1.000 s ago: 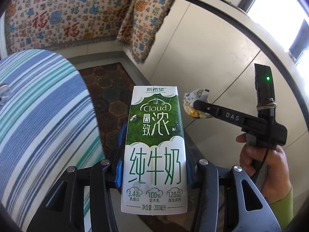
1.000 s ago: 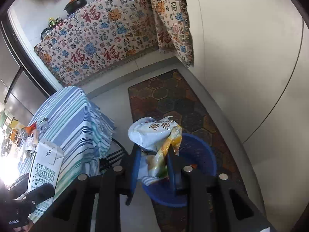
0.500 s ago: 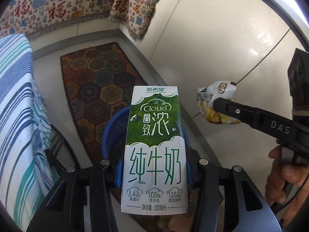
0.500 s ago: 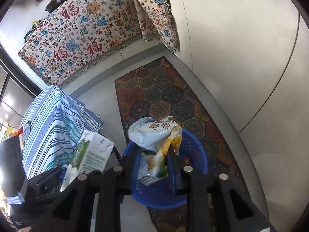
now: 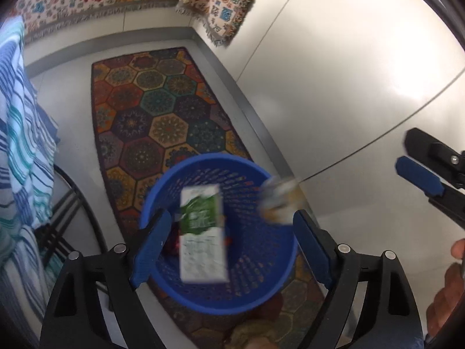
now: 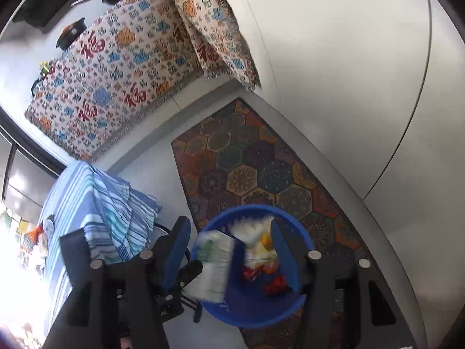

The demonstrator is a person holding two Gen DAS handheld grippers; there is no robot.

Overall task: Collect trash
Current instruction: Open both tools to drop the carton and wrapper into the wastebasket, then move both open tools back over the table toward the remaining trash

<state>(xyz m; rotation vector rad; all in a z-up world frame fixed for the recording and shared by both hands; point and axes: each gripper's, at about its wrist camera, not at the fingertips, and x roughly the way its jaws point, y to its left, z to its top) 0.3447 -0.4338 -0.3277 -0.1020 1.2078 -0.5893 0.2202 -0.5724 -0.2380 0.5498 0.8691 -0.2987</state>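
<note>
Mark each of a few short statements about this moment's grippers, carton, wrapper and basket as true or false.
1. The left gripper is open. True.
2. The milk carton is clamped between the left fingers. False: it is blurred and free between them, over the blue basket.
3. The basket stands on the patterned rug. True.
4. The right gripper grips the snack wrapper. False: its fingers are spread and the wrapper is loose over the basket.
5. The basket is red. False: blue.

Right gripper jaws spread wide above blue basket. Blurred milk carton at basket's left rim; blurred snack bag and red scraps inside. Basket stands on patterned rug.
</note>
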